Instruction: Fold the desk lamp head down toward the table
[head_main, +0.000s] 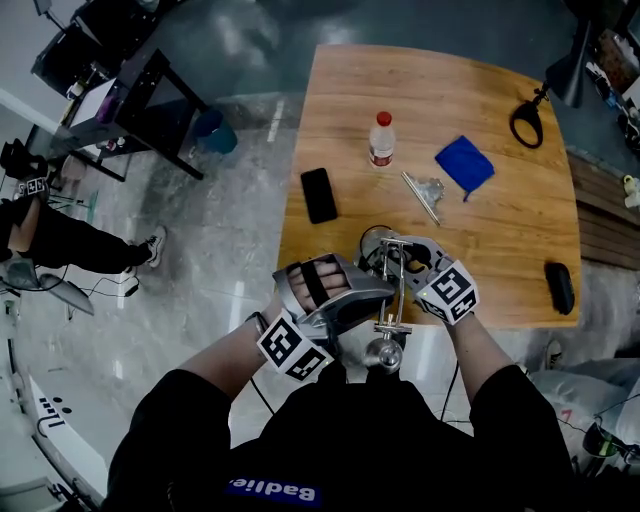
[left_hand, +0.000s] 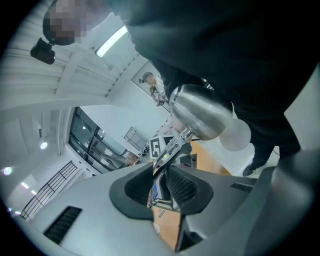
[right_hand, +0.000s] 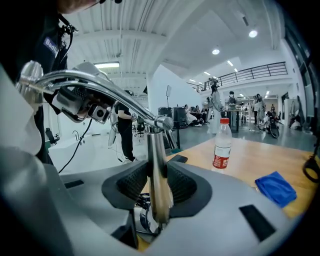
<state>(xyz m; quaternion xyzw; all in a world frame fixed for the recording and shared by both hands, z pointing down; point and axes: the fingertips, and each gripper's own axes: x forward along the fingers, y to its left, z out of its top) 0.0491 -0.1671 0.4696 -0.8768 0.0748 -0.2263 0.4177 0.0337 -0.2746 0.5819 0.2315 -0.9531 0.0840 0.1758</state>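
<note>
Jaws of the left gripper (left_hand: 160, 187), in its own view, clamp the thin upper arm of the desk lamp (left_hand: 167, 159), just under the chrome lamp head (left_hand: 197, 112). Right gripper view: the right gripper (right_hand: 157, 185) pinches the lamp's upright post above the table (right_hand: 250, 160). Head view: the lamp stands at the table's near edge, its head hanging past that edge.

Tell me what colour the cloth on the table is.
Blue. The cloth shows best in the head view.
</note>
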